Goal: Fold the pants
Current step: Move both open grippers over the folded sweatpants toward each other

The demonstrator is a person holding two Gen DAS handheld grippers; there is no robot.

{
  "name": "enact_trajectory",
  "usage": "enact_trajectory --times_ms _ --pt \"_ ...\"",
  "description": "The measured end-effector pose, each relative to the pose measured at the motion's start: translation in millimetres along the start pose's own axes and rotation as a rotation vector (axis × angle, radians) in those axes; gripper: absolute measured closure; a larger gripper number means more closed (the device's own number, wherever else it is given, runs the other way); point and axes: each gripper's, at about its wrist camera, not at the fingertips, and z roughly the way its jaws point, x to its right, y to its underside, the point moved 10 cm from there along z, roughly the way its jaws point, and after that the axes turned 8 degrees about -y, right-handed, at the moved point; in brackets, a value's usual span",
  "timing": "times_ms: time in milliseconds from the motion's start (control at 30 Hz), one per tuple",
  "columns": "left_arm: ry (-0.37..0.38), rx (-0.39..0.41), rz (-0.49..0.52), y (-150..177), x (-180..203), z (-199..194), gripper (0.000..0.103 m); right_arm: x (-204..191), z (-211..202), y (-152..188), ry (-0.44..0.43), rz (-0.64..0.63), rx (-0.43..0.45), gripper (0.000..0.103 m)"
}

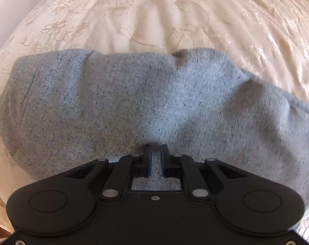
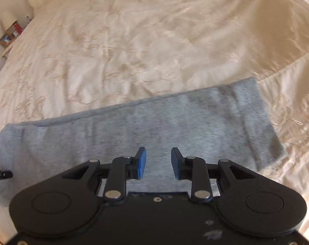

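The grey speckled pants lie in a folded band across the cream bedspread. My left gripper sits low over their near part with its blue pads nearly together and grey cloth in the narrow gap; the fabric puckers at the tips. In the right wrist view the pants lie flat, one end at the right. My right gripper hovers over them with its jaws apart and nothing between them.
The embroidered cream bedspread fills both views, with a stitched hem at the right. A bedside stand with small items is at the far left. A black tool tip pokes in at the left edge.
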Motion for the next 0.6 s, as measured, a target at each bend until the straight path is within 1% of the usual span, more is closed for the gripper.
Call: enact_trajectory --times_ms 67,133,200,267,333,400,433,467,533,600 --pt "0.005 0.011 -0.057 -4.7 -7.6 -12.3 0.087 -39.7 11.0 4.1 -0.085 -0.060 -0.031 0.073" --pt "0.012 0.021 -0.102 -1.7 -16.4 -27.0 0.087 -81.1 23.5 11.7 -0.155 -0.135 -0.068 0.073" --pt "0.012 0.028 -0.128 3.3 -29.2 -36.6 0.087 -126.7 37.8 23.0 -0.229 -0.238 -0.103 0.073" --pt "0.006 0.031 -0.148 8.0 -36.0 -42.8 0.087 -161.5 50.1 34.7 -0.288 -0.318 -0.142 0.073" --pt "0.001 0.028 -0.163 13.3 -45.9 -45.1 0.087 -184.2 66.1 44.5 -0.318 -0.376 -0.185 0.075" --pt "-0.005 0.023 -0.171 17.7 -54.6 -44.2 0.087 -189.1 85.2 45.6 -0.297 -0.417 -0.211 0.076" --pt "-0.009 0.021 -0.170 19.7 -55.4 -42.5 0.087 -184.3 95.2 40.9 -0.259 -0.426 -0.211 0.086" --pt "-0.012 0.020 -0.170 20.7 -60.5 -41.0 0.087 -175.5 105.2 32.5 -0.221 -0.413 -0.209 0.088" --pt "-0.020 0.018 -0.168 23.5 -68.7 -36.9 0.087 -155.6 116.4 11.4 -0.193 -0.328 -0.195 0.102" --pt "-0.021 0.015 -0.161 24.8 -75.1 -32.4 0.087 -142.1 116.7 -6.4 -0.163 -0.253 -0.176 0.103"
